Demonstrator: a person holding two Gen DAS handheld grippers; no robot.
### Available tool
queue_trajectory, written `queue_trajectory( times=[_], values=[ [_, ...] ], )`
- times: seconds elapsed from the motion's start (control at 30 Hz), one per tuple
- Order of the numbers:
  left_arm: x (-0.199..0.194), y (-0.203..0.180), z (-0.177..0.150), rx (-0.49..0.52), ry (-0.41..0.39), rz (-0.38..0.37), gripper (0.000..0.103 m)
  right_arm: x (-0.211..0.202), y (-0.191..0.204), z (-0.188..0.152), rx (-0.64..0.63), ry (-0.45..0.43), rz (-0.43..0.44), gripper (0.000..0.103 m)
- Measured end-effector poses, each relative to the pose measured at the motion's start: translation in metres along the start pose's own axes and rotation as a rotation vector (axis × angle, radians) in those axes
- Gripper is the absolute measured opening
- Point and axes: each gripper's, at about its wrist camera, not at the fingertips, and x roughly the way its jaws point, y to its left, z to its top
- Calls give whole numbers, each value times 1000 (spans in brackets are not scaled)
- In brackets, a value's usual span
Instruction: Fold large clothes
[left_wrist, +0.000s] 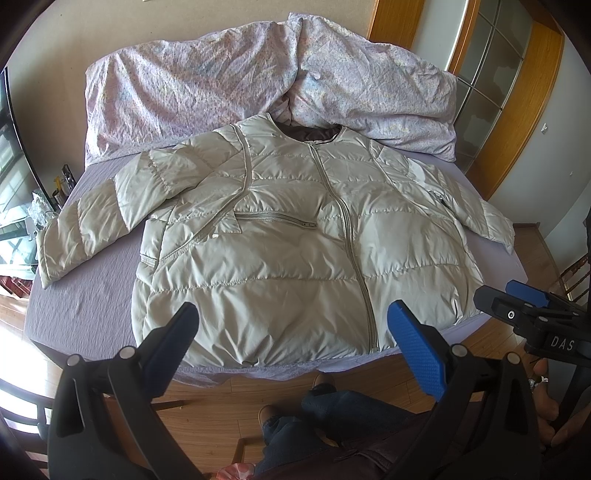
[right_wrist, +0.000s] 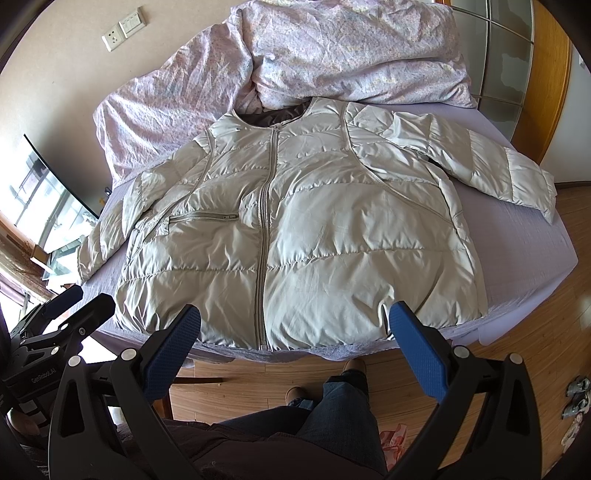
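We see a bed (left_wrist: 85, 295) under a lilac sheet. On it the pale jacket (left_wrist: 295, 251) lies flat, zipped, sleeves spread, its collar touching a crumpled floral duvet (left_wrist: 207, 85).

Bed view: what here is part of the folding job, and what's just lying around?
Job: puffer jacket, spread flat and zipped; left gripper and right gripper, both open.

Lying about: floral duvet, bed sheet, wall socket, shoes on floor.
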Motion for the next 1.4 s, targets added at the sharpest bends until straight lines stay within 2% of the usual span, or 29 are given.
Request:
queue_trajectory(
  times=[0.33,0.63,0.8,1.0,1.2,1.4],
  values=[
    [1,0,1,0,2,-8,101,0,-7,1,10,3,-4,102],
    [29,-4,24,-13,13,-5,101,20,-25,24,33,15,-20,102],
    [48,-6,39,-28,19,25,101,35,-53,47,86,6,-59,102],
    [77,-5,58,-67,42,61,101,60,-129,85,210,14,-156,102],
    [103,-10,73,-97,76,105,101,81,-244,126,398,30,-260,98],
    [121,-15,84,-119,98,126,101,93,-336,152,522,45,-394,94]
  ],
)
